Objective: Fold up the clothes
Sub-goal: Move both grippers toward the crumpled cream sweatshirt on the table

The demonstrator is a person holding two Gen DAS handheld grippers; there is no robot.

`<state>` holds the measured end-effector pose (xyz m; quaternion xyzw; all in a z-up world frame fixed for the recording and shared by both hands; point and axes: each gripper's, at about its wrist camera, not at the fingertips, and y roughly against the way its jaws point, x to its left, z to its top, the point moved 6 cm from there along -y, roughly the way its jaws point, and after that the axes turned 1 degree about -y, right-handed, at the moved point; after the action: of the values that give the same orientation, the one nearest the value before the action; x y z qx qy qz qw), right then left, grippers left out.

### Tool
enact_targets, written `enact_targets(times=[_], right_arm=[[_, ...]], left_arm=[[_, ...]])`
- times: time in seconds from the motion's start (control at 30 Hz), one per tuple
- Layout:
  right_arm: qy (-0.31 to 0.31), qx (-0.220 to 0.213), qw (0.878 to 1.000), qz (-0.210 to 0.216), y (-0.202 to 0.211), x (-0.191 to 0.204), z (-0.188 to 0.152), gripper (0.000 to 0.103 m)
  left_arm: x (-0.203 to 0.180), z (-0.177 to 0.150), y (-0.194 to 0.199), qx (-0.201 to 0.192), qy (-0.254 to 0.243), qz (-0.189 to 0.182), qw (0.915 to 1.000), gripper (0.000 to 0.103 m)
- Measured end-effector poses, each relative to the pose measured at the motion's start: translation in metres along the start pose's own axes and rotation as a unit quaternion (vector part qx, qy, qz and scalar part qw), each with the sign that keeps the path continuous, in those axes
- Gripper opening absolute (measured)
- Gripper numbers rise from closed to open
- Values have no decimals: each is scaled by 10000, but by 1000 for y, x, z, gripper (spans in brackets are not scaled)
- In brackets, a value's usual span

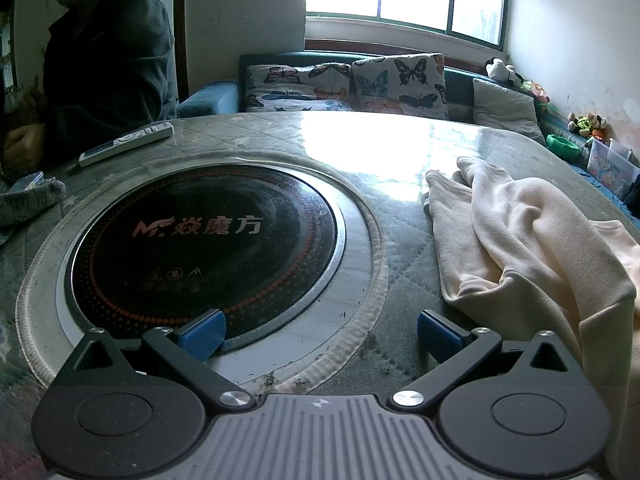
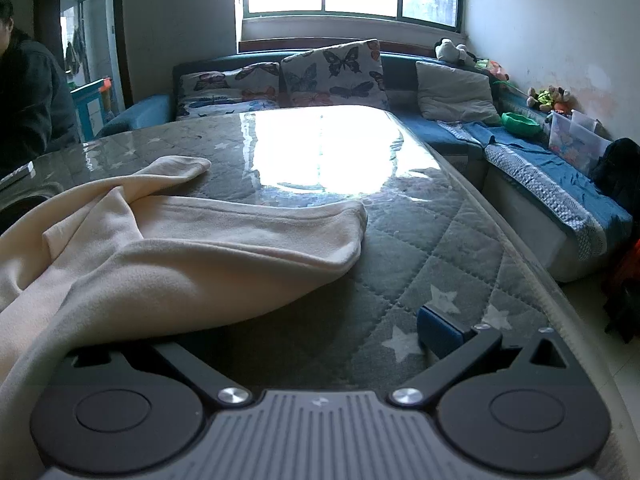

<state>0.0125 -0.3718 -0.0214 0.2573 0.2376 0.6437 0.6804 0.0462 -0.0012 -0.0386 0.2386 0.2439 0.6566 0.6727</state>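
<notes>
A cream fleece garment [image 1: 520, 240] lies crumpled on the right part of the table in the left wrist view. Its edge reaches the right side of my left gripper [image 1: 320, 336], which stands open over the table with nothing between its blue pads [image 1: 202, 334]. In the right wrist view the same garment [image 2: 180, 240] spreads across the left half, with a sleeve end pointing right. It drapes over the left finger of my right gripper [image 2: 320, 332] and hides it. The right blue pad [image 2: 440, 332] shows, set wide, so this gripper is open.
A round black induction cooktop [image 1: 200, 240] is set in the quilted star-print table [image 2: 420, 240]. A white remote [image 1: 126, 143] and a grey cloth [image 1: 28, 200] lie at the far left, where a person [image 1: 108, 48] sits. A sofa with butterfly pillows [image 2: 332, 76] runs behind; the table edge [image 2: 560, 300] curves close on the right.
</notes>
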Motion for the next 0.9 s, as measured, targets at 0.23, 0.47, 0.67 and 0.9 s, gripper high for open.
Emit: enact_targets(times=[0.23, 0.47, 0.67, 0.9], right_arm=[[-36, 3, 10000, -11, 14, -3, -8, 103], [163, -62, 9998, -84, 44, -1, -26, 103], [203, -134, 9997, -103, 69, -1, -35, 103], [229, -274, 9993, 131, 88, 11, -38, 103]], left_arm=[[5, 4, -5, 222, 149, 4, 9996, 103], [7, -3, -2, 512, 232, 117, 9983, 103], [0, -3, 9, 555, 113, 263, 9981, 103], [-18, -3, 27, 540, -29, 303, 9981, 103]])
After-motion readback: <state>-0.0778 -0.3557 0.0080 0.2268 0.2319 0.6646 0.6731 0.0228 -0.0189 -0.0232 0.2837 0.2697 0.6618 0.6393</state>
